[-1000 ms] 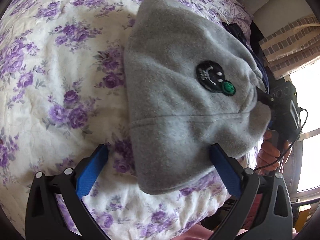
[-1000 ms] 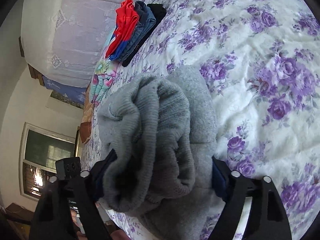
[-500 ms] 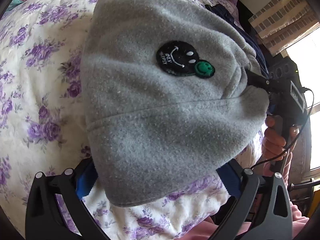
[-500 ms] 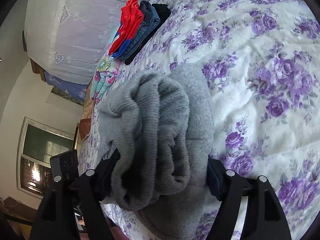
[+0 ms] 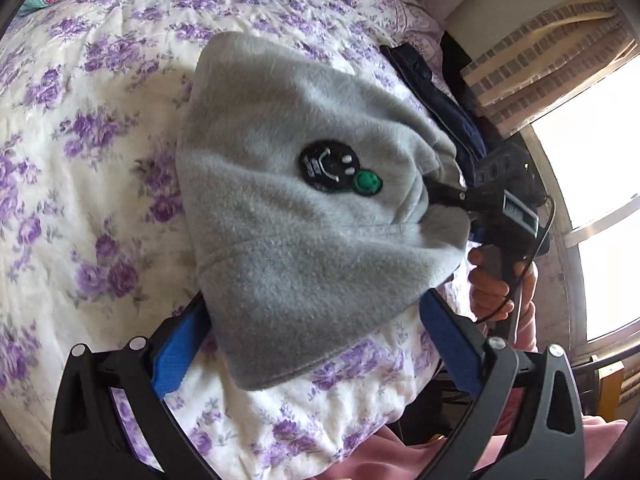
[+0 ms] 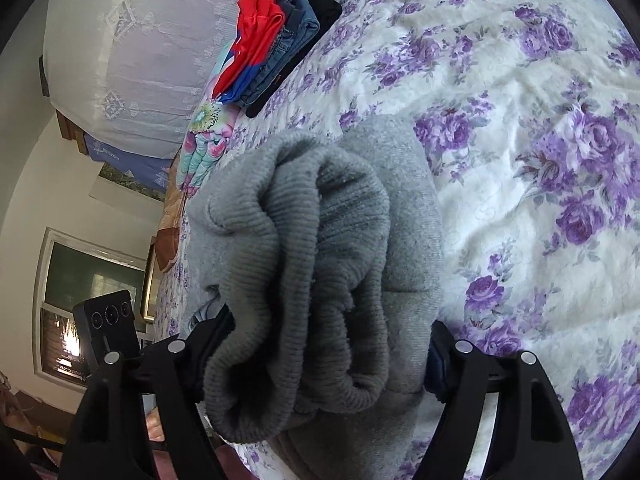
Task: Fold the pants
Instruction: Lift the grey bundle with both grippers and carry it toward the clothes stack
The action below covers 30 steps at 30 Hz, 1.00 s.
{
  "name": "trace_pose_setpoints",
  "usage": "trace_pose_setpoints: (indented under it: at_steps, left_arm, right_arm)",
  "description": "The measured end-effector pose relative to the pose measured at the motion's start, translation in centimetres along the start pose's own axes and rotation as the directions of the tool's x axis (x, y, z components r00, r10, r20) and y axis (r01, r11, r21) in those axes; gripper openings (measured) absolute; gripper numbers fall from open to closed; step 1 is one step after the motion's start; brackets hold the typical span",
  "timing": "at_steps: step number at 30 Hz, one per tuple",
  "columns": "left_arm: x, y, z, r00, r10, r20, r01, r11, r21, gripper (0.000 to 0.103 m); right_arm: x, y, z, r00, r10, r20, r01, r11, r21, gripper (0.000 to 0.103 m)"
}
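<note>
Left claw (image 5: 316,344) lifted, 1 gray pants (image 5: 312,216), 2 claws

The only lettering is on the round black smiley patch (image 5: 325,167) sewn to the grey fleece pants (image 5: 288,240): a short curved line of white letters along its rim, too small and blurred to read.

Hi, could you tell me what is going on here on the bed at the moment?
A person is folding grey fleece pants on a floral bedspread, with a handheld gripper in each hand. The right gripper has the bunched ribbed waistband between its widely spread fingers. The left gripper stands open around the pants' near folded edge, its blue pads apparently not pressing. A pile of folded clothes sits at the far side of the bed.
</note>
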<state>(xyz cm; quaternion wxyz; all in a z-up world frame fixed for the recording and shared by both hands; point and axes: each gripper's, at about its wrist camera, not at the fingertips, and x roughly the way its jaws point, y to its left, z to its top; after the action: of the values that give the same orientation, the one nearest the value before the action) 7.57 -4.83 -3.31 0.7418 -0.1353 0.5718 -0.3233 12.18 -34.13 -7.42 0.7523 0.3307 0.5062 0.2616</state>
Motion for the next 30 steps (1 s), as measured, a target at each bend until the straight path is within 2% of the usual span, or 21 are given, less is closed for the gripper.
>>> trace_pose_setpoints:
  at_steps: [3,6,9,10,13,15,16,17,21,23,26,30]
  left_arm:
    - [0.3,0.4,0.6,1.000,-0.028,-0.010,0.027,0.999,-0.027,0.099]
    - [-0.6,0.9,0.0,0.997,-0.070,0.017,0.070,0.997,-0.028,0.099]
    - [-0.3,2.7,0.3,0.991,-0.130,0.039,0.134,0.986,-0.101,0.099]
    - [-0.1,3.3,0.4,0.991,-0.130,0.043,0.135,0.983,-0.121,0.099]
    - [2.0,4.4,0.8,0.996,-0.081,0.023,0.083,0.981,-0.176,0.099]
    - [2.3,4.2,0.5,0.998,-0.061,0.033,0.066,0.984,-0.168,0.099]
    - [2.1,3.4,0.3,0.998,-0.042,0.046,0.048,0.991,-0.128,0.089]
    - [1.9,2.4,0.0,0.998,-0.017,0.055,0.021,0.997,-0.080,0.084]
    - [1.4,1.4,-0.5,0.994,0.037,0.105,-0.035,0.999,-0.020,0.069]
    - [0.7,1.1,-0.9,0.988,0.071,0.136,-0.073,0.997,0.011,0.058]
    - [-0.3,-0.5,-1.5,0.972,0.144,0.187,-0.161,0.984,0.077,0.050]
    - [-1.6,-1.2,-1.3,0.966,0.156,0.205,-0.177,0.980,0.092,0.045]
  right_arm:
    - [0.0,0.1,-0.2,1.000,-0.004,0.012,0.004,1.000,0.000,0.079]
    - [0.0,0.1,-0.2,1.000,-0.004,0.013,0.004,1.000,0.001,0.079]
    - [0.1,0.3,-0.5,1.000,-0.021,0.015,0.021,1.000,-0.002,0.079]
    - [0.1,0.4,-0.6,0.999,-0.025,0.019,0.025,1.000,-0.007,0.079]
    - [0.0,0.4,-0.9,0.999,-0.026,0.030,0.027,1.000,-0.008,0.079]
    - [0.0,0.5,-0.9,0.999,-0.026,0.037,0.026,1.000,-0.008,0.078]
    - [0.0,0.5,-1.0,0.999,-0.029,0.042,0.029,1.000,-0.009,0.078]
    - [-0.1,0.4,-1.0,0.999,-0.030,0.045,0.031,0.999,-0.010,0.077]
    - [-0.6,1.0,-1.4,0.996,-0.055,0.072,0.057,0.998,-0.034,0.069]
    - [-0.9,2.1,-1.9,0.991,-0.087,0.099,0.095,0.993,-0.071,0.062]
    - [-1.4,4.1,-2.4,0.979,-0.136,0.148,0.155,0.980,-0.122,0.059]
    - [-2.2,7.2,-2.4,0.966,-0.170,0.195,0.210,0.956,-0.204,0.057]
